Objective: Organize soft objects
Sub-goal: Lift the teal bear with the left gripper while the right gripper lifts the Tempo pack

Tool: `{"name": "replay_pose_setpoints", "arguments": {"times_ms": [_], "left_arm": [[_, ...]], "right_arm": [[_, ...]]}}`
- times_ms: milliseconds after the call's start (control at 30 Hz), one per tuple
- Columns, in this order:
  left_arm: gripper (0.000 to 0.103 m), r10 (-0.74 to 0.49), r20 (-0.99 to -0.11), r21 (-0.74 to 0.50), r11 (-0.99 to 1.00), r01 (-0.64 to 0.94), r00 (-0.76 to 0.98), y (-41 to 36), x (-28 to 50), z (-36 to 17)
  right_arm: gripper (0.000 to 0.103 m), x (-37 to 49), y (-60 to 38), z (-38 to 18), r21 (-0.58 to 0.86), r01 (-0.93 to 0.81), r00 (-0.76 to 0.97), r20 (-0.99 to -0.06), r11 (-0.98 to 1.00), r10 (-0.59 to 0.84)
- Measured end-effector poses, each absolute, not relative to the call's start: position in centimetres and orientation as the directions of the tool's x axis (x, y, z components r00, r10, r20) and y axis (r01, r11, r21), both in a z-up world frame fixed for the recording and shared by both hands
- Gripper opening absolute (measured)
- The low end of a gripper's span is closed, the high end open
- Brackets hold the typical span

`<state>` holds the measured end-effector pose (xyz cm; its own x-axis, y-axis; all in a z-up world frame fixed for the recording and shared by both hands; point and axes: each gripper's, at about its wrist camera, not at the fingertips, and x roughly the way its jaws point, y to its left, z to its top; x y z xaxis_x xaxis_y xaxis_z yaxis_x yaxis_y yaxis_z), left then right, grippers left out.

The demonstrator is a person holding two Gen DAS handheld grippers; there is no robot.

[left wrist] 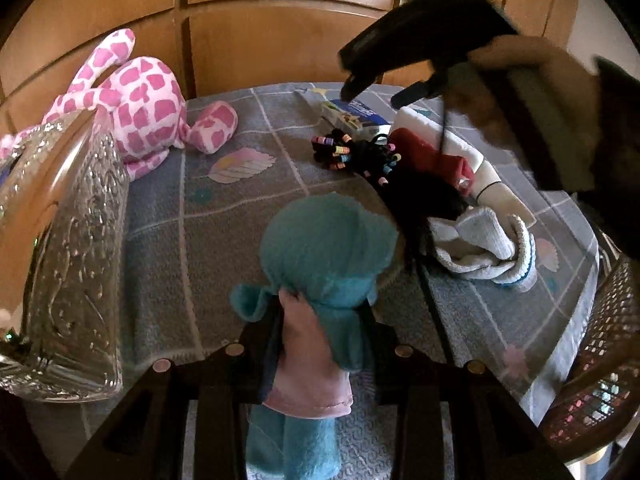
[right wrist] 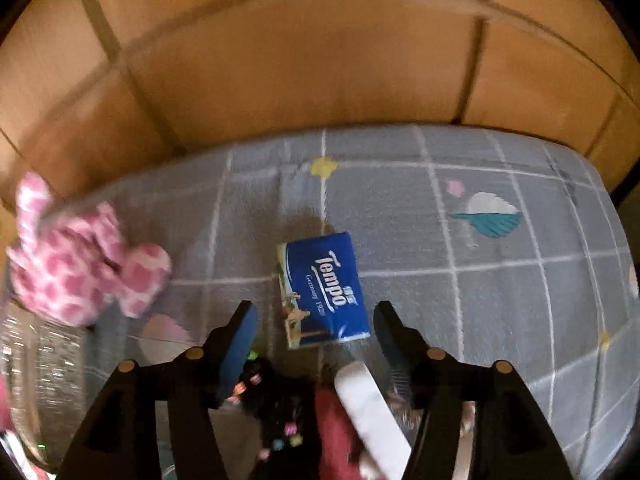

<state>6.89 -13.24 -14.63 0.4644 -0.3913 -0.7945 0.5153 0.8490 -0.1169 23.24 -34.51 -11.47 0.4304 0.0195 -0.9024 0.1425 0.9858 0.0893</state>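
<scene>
My left gripper (left wrist: 320, 314) is shut on a teal cloth (left wrist: 324, 248) bunched with a pink cloth (left wrist: 308, 364); the bundle rests on the grey checked blanket (left wrist: 168, 240). My right gripper (right wrist: 314, 320) is open and points down, with a blue Tempo tissue pack (right wrist: 324, 288) lying on the blanket between its fingertips, the pads apart from it. From the left wrist view the right gripper (left wrist: 374, 94) hovers over the tissue pack (left wrist: 356, 114), held by a hand. A pink spotted plush (left wrist: 140, 120) lies at the back left.
A patterned glass bowl (left wrist: 68, 264) stands at the left. Black hair ties with coloured beads (left wrist: 352, 156), a red cloth (left wrist: 432, 152), a white box (left wrist: 440, 128) and white socks (left wrist: 480, 248) lie right of centre. A wicker basket (left wrist: 600, 360) stands at the right edge. Wooden panels rise behind.
</scene>
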Motion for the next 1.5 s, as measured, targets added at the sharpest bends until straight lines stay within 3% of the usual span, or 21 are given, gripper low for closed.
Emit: {"name": "replay_pose_setpoints", "arguments": {"times_ms": [200, 233, 467, 733, 1000, 1067, 1300, 1500], "left_arm": [[0.034, -0.411, -0.787, -0.142, 0.846, 0.513, 0.459, -12.8, 6.9, -14.7], [0.034, -0.412, -0.787, -0.142, 0.846, 0.514, 0.460, -12.7, 6.9, -14.7], [0.034, -0.414, -0.785, -0.147, 0.847, 0.511, 0.460, -12.6, 6.9, -14.8], [0.035, -0.414, -0.782, -0.150, 0.850, 0.504, 0.466, -12.5, 6.8, -14.9], [0.032, -0.408, -0.794, -0.164, 0.858, 0.487, 0.451, -12.5, 7.3, -14.5], [0.030, -0.399, -0.798, -0.163, 0.864, 0.476, 0.451, -12.6, 7.5, -14.0], [0.026, -0.390, -0.789, -0.160, 0.876, 0.455, 0.475, -12.9, 8.3, -11.8], [0.025, -0.400, -0.785, -0.165, 0.871, 0.464, 0.473, -13.6, 9.4, -10.7]], "right_arm": [[0.061, 25.5, -34.5, -14.5, 0.030, 0.158, 0.338, -0.941, 0.987, -0.026], [0.053, 25.5, -34.5, -14.7, 0.006, 0.172, 0.341, -0.939, 0.985, -0.054], [0.052, 23.2, -33.5, -11.9, 0.020, 0.136, 0.456, -0.889, 0.990, -0.045], [0.053, 15.5, -32.7, -6.4, 0.210, -0.008, 0.558, -0.810, 0.978, 0.179], [0.052, 10.7, -33.2, -11.6, 0.232, 0.019, 0.489, -0.850, 0.973, 0.193], [0.052, 11.0, -33.0, -12.8, 0.178, 0.030, 0.446, -0.883, 0.984, 0.147], [0.052, 11.6, -31.2, -13.9, 0.093, -0.017, 0.416, -0.905, 0.995, 0.092], [0.052, 11.1, -31.9, -14.0, 0.125, 0.011, 0.412, -0.905, 0.992, 0.110]]}}
